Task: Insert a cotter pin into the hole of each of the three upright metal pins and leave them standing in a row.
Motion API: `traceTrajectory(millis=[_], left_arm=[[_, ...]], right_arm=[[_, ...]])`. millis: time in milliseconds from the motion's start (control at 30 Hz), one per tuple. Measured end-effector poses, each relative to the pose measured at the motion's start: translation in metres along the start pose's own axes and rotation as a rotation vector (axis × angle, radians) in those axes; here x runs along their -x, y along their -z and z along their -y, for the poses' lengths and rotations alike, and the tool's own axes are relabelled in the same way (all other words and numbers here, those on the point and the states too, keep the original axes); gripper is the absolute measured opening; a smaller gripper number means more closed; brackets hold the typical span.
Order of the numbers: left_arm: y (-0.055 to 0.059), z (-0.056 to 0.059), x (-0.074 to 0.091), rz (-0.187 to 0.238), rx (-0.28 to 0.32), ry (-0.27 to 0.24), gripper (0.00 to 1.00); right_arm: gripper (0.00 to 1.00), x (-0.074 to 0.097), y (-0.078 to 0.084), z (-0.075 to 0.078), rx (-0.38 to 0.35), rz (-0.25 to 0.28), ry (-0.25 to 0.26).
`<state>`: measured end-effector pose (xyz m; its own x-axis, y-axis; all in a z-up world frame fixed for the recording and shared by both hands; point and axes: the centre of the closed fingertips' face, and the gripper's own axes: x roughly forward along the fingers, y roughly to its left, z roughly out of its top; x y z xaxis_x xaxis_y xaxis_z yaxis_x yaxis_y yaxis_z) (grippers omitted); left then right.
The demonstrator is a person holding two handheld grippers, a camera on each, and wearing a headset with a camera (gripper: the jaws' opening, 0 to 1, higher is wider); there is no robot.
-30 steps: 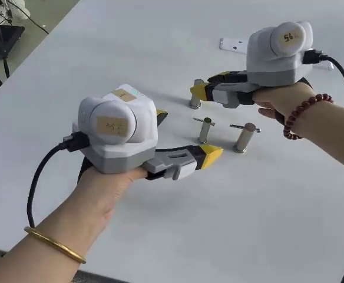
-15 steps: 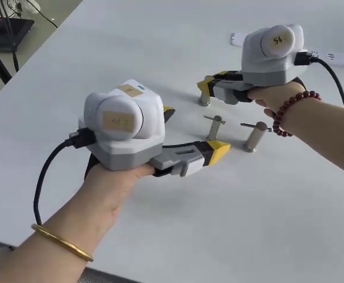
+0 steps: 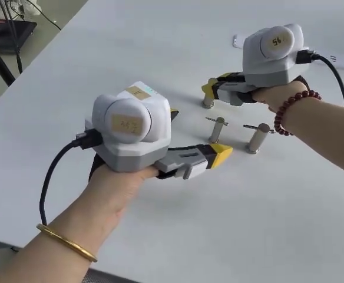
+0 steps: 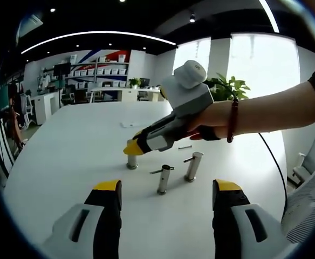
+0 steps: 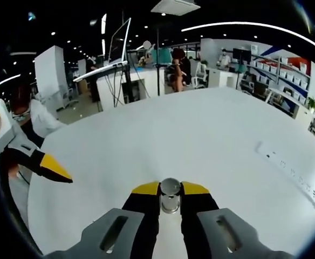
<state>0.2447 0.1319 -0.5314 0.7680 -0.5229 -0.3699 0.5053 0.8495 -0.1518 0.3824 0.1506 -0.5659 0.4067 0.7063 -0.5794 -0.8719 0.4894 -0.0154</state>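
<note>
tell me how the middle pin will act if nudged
Middle pin stands tall and narrow, so it would probably tip easily. It looks like round metal, likely stiff and apt to roll once down, though the cotter pin through its top may stop that.

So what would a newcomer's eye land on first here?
The right gripper grips the end pin of a row on the white table. The middle pin and the outer pin each carry a cotter pin crosswise. Nearer the person, the left gripper hangs wide open.
</note>
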Motion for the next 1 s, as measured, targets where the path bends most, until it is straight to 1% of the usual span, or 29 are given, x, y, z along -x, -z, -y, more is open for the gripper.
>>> traceTrajectory(millis=[33,100,200,333,433,533,567,667,767,833,967,1000], left_arm=[[0.000,0.000,0.000,0.001,0.002,0.000,0.68],[-0.001,0.000,0.000,0.002,0.000,0.000,0.68],[-0.002,0.001,0.000,0.007,-0.005,0.007,0.68],[-0.003,0.003,-0.001,0.008,-0.010,0.014,0.68],[-0.004,0.004,-0.001,0.012,-0.011,0.018,0.68],[-0.005,0.005,-0.001,0.012,-0.014,0.020,0.68],[-0.005,0.005,-0.001,0.013,-0.015,0.020,0.68],[-0.006,0.006,-0.002,0.013,-0.019,0.023,0.68],[-0.006,0.007,-0.002,0.015,-0.024,0.025,0.68],[-0.006,0.007,-0.003,0.014,-0.026,0.027,0.68],[-0.005,0.009,-0.003,0.012,-0.023,0.034,0.70],[-0.005,0.009,-0.003,0.013,-0.025,0.036,0.70]], right_arm=[[0.08,0.002,0.001,-0.001,0.009,-0.004,-0.004],[0.08,0.007,0.005,0.004,0.011,-0.008,-0.004],[0.08,0.013,0.009,0.008,0.016,-0.016,0.005],[0.08,0.029,0.018,0.011,0.026,-0.027,0.014],[0.08,0.042,0.023,0.014,0.031,-0.023,0.017],[0.08,0.051,0.031,0.024,0.028,-0.031,0.023],[0.08,0.054,0.034,0.026,0.025,-0.035,0.028],[0.08,0.071,0.045,0.035,0.009,-0.051,0.051],[0.08,0.083,0.054,0.044,-0.004,-0.056,0.067],[0.08,0.094,0.060,0.044,-0.020,-0.061,0.075],[0.08,0.113,0.071,0.043,-0.052,-0.055,0.078],[0.08,0.116,0.073,0.042,-0.050,-0.056,0.080]])
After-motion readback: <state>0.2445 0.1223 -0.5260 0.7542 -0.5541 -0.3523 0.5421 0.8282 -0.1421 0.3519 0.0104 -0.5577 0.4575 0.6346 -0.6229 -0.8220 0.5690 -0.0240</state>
